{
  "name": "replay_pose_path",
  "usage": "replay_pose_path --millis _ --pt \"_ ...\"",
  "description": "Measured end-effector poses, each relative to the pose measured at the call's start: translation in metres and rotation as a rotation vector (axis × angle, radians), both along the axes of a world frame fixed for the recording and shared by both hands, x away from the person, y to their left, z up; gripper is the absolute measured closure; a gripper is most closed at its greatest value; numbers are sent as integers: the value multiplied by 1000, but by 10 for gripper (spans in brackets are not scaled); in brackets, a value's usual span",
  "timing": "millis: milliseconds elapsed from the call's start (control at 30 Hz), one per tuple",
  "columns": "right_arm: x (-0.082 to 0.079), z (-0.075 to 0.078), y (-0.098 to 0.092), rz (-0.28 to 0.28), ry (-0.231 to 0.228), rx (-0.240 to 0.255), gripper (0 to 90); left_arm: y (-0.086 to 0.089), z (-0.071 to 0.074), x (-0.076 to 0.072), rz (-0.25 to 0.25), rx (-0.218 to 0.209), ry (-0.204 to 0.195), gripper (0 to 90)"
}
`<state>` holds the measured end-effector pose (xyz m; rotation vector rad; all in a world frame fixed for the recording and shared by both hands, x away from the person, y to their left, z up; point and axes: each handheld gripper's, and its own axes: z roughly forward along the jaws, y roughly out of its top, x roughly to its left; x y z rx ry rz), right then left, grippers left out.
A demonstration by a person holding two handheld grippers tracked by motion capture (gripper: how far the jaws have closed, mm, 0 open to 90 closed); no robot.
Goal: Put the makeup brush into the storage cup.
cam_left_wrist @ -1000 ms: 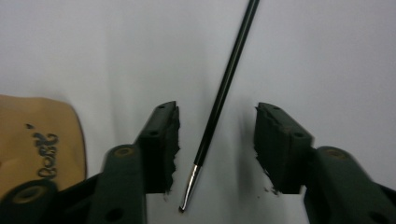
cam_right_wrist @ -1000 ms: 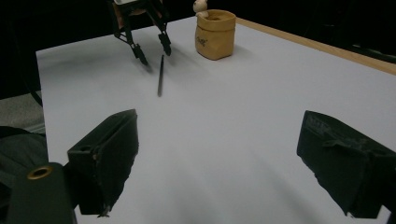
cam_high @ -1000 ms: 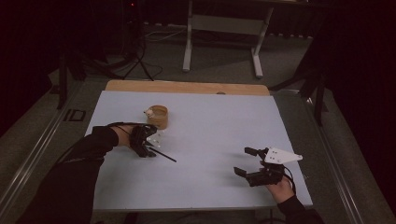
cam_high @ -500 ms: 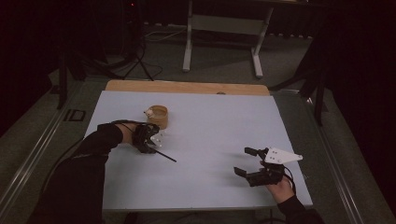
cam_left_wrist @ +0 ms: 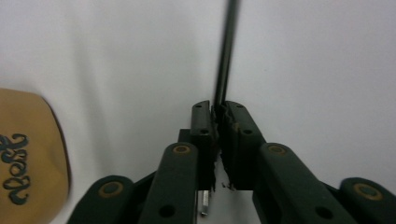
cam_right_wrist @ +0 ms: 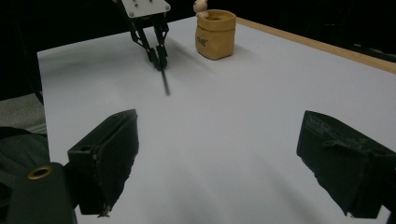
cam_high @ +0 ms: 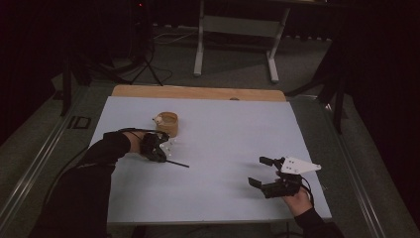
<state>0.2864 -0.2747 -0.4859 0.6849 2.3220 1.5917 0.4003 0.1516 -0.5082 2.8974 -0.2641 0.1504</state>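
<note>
A thin black rod (cam_high: pixel 178 163) lies on the pale table (cam_high: pixel 223 129), just right of my left gripper (cam_high: pixel 165 156). The left gripper view has the jaws pressed together on the rod's (cam_left_wrist: pixel 226 51) near end; they have just been closing on it. Beside that gripper (cam_left_wrist: pixel 218 112) stands a tan pouch (cam_left_wrist: pixel 28 154) with dark lettering. In the high view the pouch (cam_high: pixel 167 124) sits just behind the left hand, a small pale figure at its rim. My right gripper (cam_high: pixel 257 171) rests near the front right, open and holding nothing. Its own view shows wide jaws (cam_right_wrist: pixel 224 135) facing the left gripper (cam_right_wrist: pixel 160 58), rod (cam_right_wrist: pixel 165 84) and pouch (cam_right_wrist: pixel 215 35).
A wooden strip (cam_high: pixel 198 92) runs along the table's far edge. Behind it on the floor are a grey metal stand (cam_high: pixel 237 29) and cables. A metal rail (cam_high: pixel 29 168) runs along the left side. A bare stretch of table lies between the two grippers.
The left hand has edged slightly right, up to the rod's end. The rod, the pouch and the right gripper stay where they were.
</note>
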Motion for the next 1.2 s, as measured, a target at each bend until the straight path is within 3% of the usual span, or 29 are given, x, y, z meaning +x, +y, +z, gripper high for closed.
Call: replay_pose_path --millis 200,300,533,700,767,933,1000,1200 --pt "0 0 0 0 -4 -1 128 0 4 2 34 -26 8 851" --pt "0 1 0 -1 -4 -1 128 -3 11 3 78 -36 4 852" --pt "-1 1 0 0 -6 -4 127 -16 28 -4 112 -67 69 852" --pt "-1 1 0 -1 -5 -4 127 -27 34 -9 170 -35 31 852" --pt "-1 1 0 -1 -6 -6 127 -31 35 -9 235 -15 35 851" --pt "-1 1 0 -1 -5 -6 128 -34 37 -10 246 -23 35 852" --pt "-1 1 0 -2 -7 -11 128 -35 40 -11 244 -57 55 852" --pt "-1 1 1 -2 -12 -17 128 -38 48 -16 258 -84 73 852"
